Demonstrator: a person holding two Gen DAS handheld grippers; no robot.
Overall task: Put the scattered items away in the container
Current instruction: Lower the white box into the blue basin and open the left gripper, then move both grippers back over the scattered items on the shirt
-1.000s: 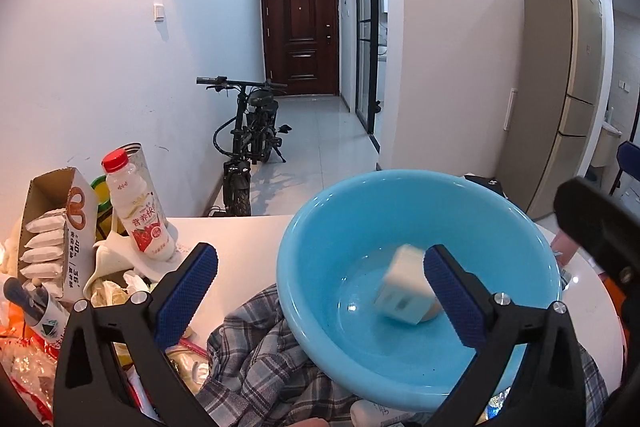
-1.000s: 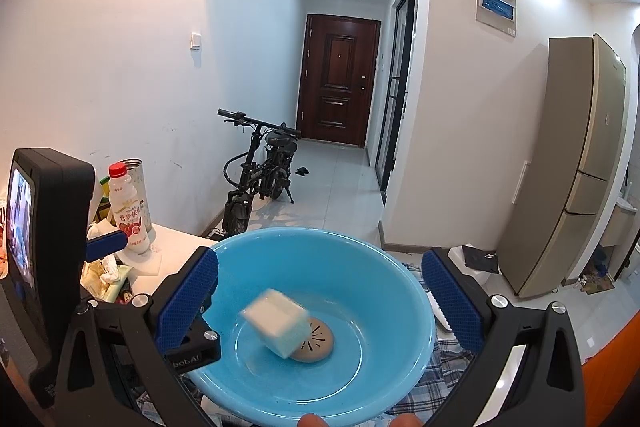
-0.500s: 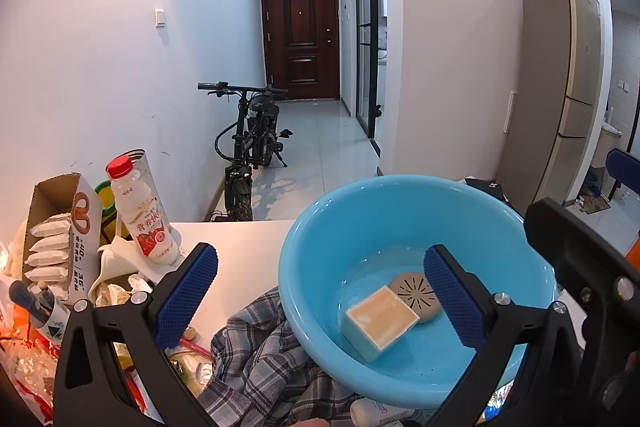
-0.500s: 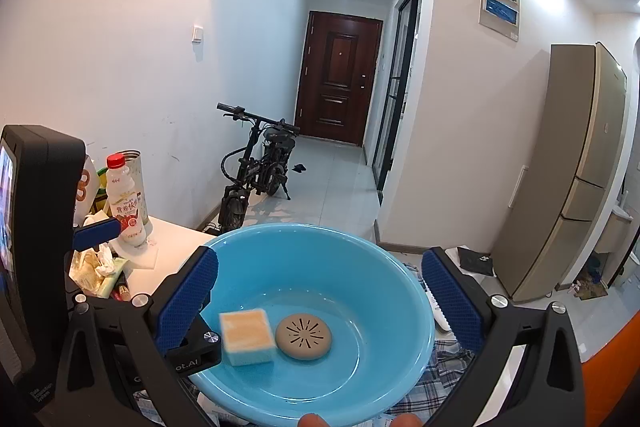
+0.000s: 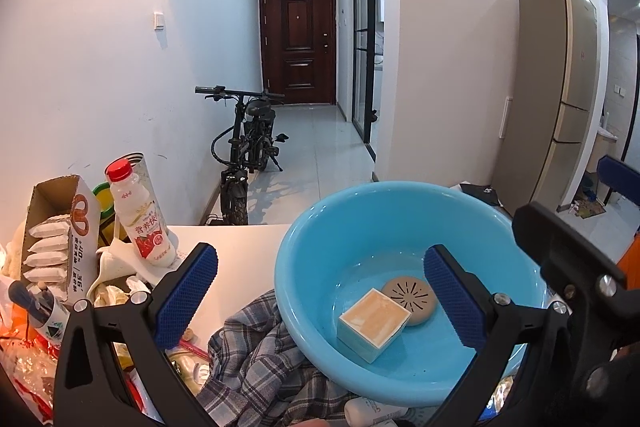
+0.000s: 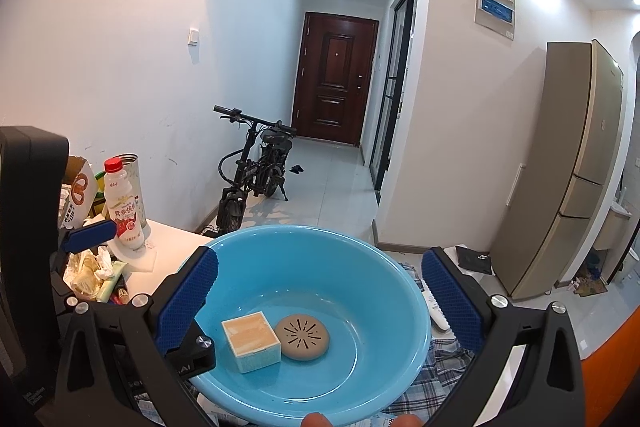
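Observation:
A blue plastic basin (image 5: 320, 227) (image 6: 376, 267) stands on a plaid cloth (image 5: 256, 351). Inside it lie a small white box with a tan top (image 5: 374, 323) (image 6: 251, 339) and a round tan vented disc (image 5: 412, 301) (image 6: 302, 337), side by side. My left gripper (image 5: 320, 303) is open and empty, held above the basin's near left side. My right gripper (image 6: 320, 301) is open and empty, held above the basin. The right gripper's body shows at the right edge of the left wrist view (image 5: 568, 275).
A red-capped milk bottle (image 5: 140, 215) (image 6: 124, 207), an open carton of white sachets (image 5: 60, 239), a metal tin (image 6: 134, 171) and wrappers (image 5: 24, 355) crowd the white table's left part (image 5: 240, 255). A white remote (image 6: 434, 311) lies right of the basin. A bicycle (image 5: 248, 147) stands beyond.
The white box fell into the basin, tumbled and came to rest beside the tan disc. Both grippers stayed open and drew back slightly.

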